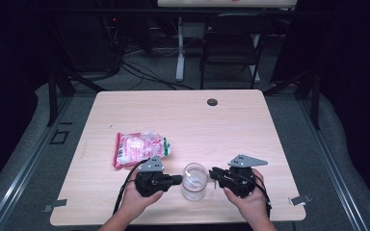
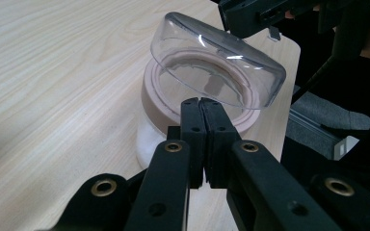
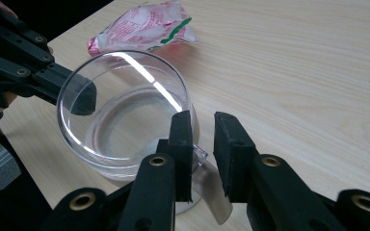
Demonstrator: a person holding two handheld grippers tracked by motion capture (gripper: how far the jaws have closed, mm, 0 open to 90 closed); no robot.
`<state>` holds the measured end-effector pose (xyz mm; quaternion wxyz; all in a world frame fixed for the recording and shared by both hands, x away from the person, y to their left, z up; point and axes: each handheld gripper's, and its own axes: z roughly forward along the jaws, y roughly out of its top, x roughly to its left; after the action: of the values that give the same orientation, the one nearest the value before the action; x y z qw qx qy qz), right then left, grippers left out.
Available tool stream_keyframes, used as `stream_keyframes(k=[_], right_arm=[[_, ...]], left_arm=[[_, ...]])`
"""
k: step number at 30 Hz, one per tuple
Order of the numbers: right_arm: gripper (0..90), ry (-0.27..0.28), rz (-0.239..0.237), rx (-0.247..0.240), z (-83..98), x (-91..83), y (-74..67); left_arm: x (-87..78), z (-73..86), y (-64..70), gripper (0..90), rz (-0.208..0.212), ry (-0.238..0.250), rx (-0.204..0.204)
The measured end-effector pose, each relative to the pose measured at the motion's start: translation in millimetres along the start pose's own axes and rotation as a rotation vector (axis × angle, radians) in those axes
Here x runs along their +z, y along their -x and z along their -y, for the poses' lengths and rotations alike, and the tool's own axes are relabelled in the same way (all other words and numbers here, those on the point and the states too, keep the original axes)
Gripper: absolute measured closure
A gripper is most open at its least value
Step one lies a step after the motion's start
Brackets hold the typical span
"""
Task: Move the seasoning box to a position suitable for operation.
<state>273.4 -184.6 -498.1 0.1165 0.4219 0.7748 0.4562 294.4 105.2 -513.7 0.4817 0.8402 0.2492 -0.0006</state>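
While tilted, jar (image 1: 194, 182) lid (image 2: 217, 72) (clear)

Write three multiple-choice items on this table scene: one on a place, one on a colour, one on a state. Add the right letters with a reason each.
1. Where does the snack packet lie relative to the clear jar?
A. Left of it and farther from the person
B. Right of it, at the table edge
C. Inside it

2. What are the packet's main colours?
A. Blue and yellow
B. Pink and white with some green
C. Black and silver

3. How is the jar's clear lid?
A. Flat and shut on the jar
B. Lying on the table by the packet
C. Tilted up above the jar's mouth

Answers: 1 A, the high view shows the packet up and left of the jar. 2 B, the right gripper view shows pink, white and a green strip. 3 C, the left gripper view shows the lid slanting over the open rim.
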Motion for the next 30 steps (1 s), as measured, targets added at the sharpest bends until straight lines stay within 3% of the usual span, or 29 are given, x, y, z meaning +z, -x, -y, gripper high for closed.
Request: stream_keyframes(k=[5,12,21,30], right_arm=[[75.2,-0.012,0.014,-0.010,-1.3,-1.4,-1.9],[63.1,-0.001,-0.011,-0.040,-1.5,-10.8,-15.2],[55.2,-0.006,-0.015,-0.140,-0.5,-15.3,-40.0],[48.1,-0.014,0.014,-0.192,-1.5,-10.3,-50.1]], left_arm=[[-1.0,-1.9,0.5,88.7,-0.001,-0.001,0.008],[-0.4,-6.0,2.5,87.0,-0.009,-0.009,0.020],[-1.0,-16.2,7.4,81.8,-0.020,-0.025,0.040],[-0.2,-24.8,7.0,74.7,-0.024,-0.031,0.006]])
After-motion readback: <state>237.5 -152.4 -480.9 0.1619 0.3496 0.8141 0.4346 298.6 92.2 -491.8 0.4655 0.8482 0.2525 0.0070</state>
